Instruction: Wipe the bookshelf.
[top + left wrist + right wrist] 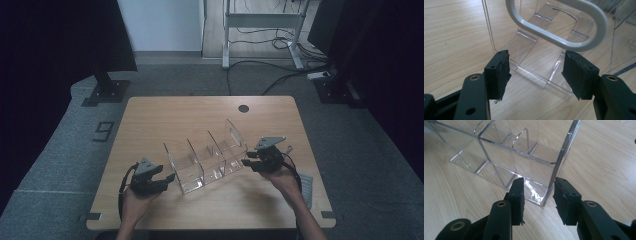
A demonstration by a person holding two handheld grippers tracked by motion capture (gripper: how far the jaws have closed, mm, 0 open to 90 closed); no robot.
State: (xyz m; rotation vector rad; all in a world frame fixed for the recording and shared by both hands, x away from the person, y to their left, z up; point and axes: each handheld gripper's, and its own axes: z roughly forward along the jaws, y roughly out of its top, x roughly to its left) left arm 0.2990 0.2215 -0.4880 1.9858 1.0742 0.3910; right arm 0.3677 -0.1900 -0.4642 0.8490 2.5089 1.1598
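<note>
A clear acrylic holder (207, 157) with several slanted compartments lies across the middle of the wooden table (165, 115). My left gripper (170, 179) sits at its near-left end. In the left gripper view that gripper (536, 72) stands open, with the holder's base edge (534, 75) just ahead of the pads. A pale oval loop (564, 42) shows in the clear panel above. My right gripper (246, 162) is at the holder's right end. In the right gripper view this gripper (537, 195) straddles the holder's corner wall (560, 157), which stands close to the right pad (562, 200) with a gap on the left.
A round cable hole (243, 108) lies near the table's far edge. A flat grey item (306, 186) lies by the right forearm near the table's right edge. Black stands (105, 91) and floor cables (280, 80) are beyond the table.
</note>
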